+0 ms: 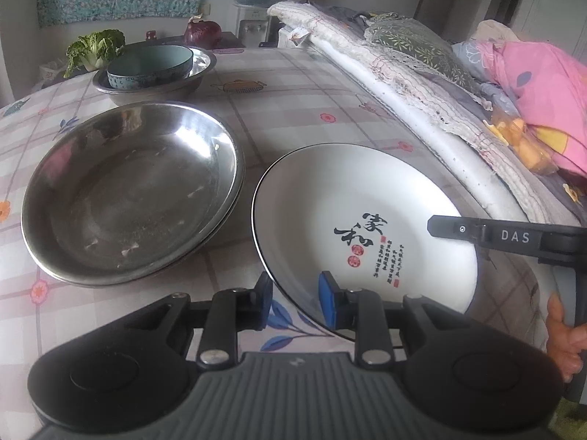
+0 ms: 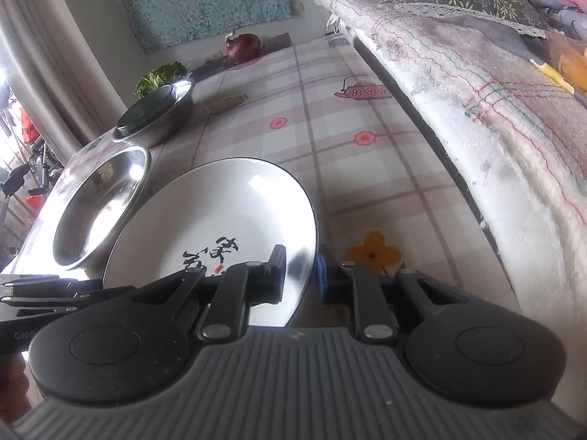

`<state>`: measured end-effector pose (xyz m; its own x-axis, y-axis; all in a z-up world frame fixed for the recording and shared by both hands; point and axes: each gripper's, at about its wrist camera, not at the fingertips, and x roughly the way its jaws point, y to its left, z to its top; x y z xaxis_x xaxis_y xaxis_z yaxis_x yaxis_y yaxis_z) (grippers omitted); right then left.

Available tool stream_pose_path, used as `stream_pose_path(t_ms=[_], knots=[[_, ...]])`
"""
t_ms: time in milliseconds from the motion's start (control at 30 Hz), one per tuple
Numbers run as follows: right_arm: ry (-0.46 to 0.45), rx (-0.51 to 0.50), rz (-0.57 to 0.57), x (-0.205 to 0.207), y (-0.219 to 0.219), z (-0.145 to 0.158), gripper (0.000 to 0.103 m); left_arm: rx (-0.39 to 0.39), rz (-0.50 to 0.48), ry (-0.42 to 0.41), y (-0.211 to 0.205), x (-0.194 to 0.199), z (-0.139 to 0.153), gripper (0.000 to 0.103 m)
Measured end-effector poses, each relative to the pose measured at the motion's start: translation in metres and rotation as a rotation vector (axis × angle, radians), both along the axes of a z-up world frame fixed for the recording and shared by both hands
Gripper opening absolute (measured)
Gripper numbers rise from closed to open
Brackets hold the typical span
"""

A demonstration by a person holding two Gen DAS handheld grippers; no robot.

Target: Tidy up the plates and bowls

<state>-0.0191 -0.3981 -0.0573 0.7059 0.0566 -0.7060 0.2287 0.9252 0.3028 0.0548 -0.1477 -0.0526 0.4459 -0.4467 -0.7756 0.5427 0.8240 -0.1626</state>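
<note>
One round white ceramic plate (image 1: 367,198) with a thin dark rim and black calligraphy at its centre is tilted above the table (image 1: 286,110), which wears a checked, flower-printed cloth. The left tool (image 1: 295,299) is clamped on the plate's near rim, and the right tool (image 2: 301,275) is clamped on its opposite rim. Just beside the plate sit two shallow stainless-steel plates (image 1: 128,190), stacked one in the other, dull and scuffed inside. Farther back, a deep steel basin (image 1: 154,84) holds one teal ceramic bowl (image 1: 150,64). Leafy greens (image 1: 95,49) and one red onion (image 1: 202,33) lie beyond it.
</note>
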Motion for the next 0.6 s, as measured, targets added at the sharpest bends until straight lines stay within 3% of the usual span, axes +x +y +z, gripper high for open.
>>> stream_pose_path(t_ms=[167, 467, 600], knots=[[0.007, 0.005, 0.022, -0.02, 0.021, 0.001, 0.017, -0.028, -0.037, -0.025, 0.026, -0.015, -0.004, 0.028], [0.028, -0.028, 0.059, -0.035, 0.052, 0.002, 0.018, -0.073, -0.018, -0.035, 0.053, -0.025, -0.005, 0.028], [0.077, -0.057, 0.085, -0.031, 0.059, 0.006, 0.019, -0.038, -0.006, -0.041, 0.049, -0.029, -0.002, 0.028]])
